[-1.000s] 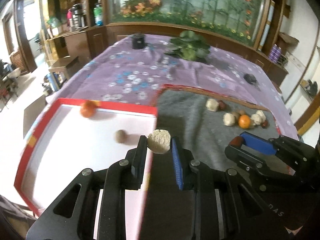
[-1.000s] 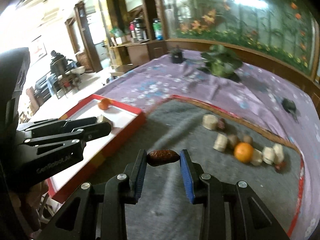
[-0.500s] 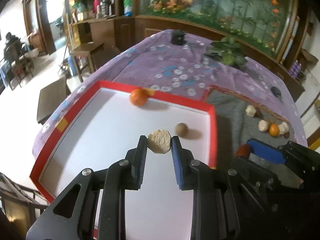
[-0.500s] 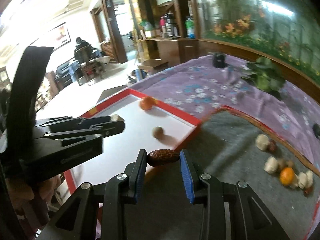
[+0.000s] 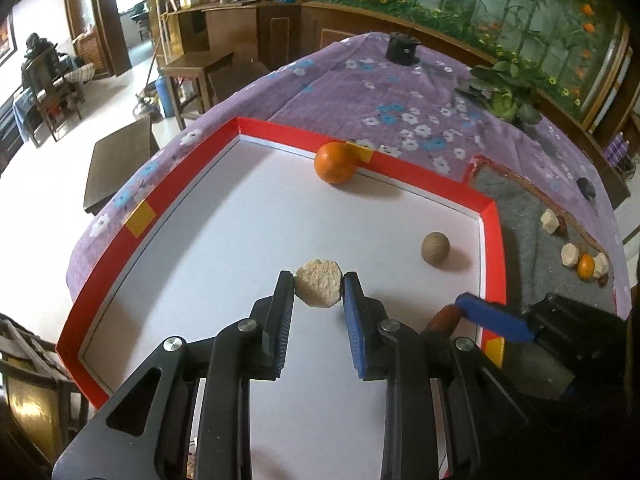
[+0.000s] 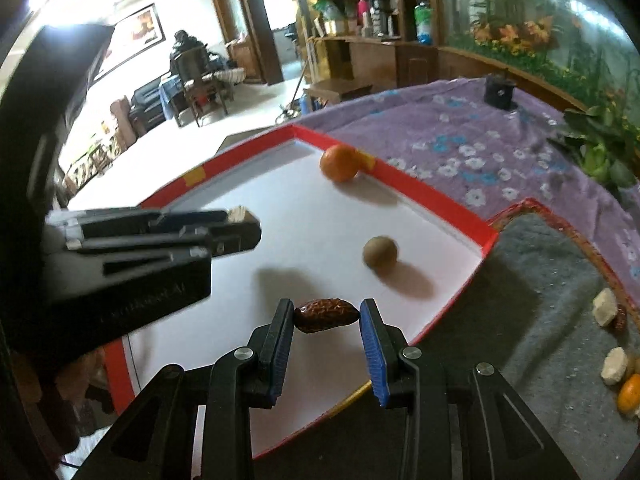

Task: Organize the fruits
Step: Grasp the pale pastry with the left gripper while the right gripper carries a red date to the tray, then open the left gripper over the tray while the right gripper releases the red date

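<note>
My left tongs [image 5: 319, 289], clamped on a pale, rough faceted chunk [image 5: 319, 289], now hang over the red-rimmed white tray [image 5: 490, 216] instead of its edge; my right tongs [image 6: 327, 315], pinching a wrinkled reddish-brown date [image 6: 327, 315], have crossed from grey mat [image 6: 532, 280] to tray.

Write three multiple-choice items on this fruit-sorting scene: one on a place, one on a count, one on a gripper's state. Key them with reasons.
1. Where does the orange in the red-rimmed tray lie?
A. against the far rim
B. tray's middle
C. on the grey mat

2. How many fruits lie loose in the tray?
A. none
B. two
C. five

3. What does the right gripper hold?
A. nothing
B. an orange
C. a dried red date

Key: 1 A, it touches the far rim; 2 B, only the orange and a round brown fruit rest there; 3 C, the date sits clamped between the jaws.
</note>
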Demonstrator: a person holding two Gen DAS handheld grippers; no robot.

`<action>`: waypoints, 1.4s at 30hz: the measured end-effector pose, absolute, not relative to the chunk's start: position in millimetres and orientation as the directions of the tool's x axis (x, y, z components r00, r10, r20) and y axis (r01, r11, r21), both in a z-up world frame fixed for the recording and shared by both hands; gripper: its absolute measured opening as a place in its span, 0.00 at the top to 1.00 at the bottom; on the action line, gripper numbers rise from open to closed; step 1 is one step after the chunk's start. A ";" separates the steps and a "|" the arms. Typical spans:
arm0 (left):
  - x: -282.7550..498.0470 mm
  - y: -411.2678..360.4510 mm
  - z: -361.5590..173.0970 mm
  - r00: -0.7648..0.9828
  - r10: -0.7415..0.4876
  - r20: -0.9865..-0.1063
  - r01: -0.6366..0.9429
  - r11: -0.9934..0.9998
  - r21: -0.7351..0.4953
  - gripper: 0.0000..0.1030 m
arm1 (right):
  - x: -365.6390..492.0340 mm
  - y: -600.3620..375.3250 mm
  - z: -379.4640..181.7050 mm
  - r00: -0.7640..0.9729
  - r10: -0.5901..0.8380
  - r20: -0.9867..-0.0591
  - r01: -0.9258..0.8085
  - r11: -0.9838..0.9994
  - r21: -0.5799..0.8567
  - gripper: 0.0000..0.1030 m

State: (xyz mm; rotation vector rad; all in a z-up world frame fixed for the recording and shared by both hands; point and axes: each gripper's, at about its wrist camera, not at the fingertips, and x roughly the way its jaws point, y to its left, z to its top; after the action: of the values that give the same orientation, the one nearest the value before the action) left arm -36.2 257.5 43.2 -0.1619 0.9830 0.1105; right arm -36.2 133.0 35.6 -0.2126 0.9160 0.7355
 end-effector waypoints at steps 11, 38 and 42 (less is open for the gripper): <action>-39.8 258.4 49.9 0.567 0.049 -0.822 -0.187 0.980 -0.071 0.40 | -48.2 126.2 49.0 0.421 0.507 -0.752 -0.662 0.738 0.128 0.55; -42.3 135.9 82.1 0.626 -0.064 -0.777 0.033 0.998 -0.055 0.40 | -72.9 -5.4 82.2 0.587 0.438 -0.681 -0.465 0.871 0.159 0.52; -36.5 107.3 80.0 0.614 -0.098 -0.783 0.083 0.995 -0.060 0.40 | -75.1 -36.3 78.2 0.610 0.394 -0.688 -0.406 0.900 0.155 0.52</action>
State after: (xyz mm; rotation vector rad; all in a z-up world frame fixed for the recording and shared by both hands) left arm -36.5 107.3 80.0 -0.0178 0.9037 -0.1044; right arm -75.1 -36.3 78.2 -0.0175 0.7900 0.4618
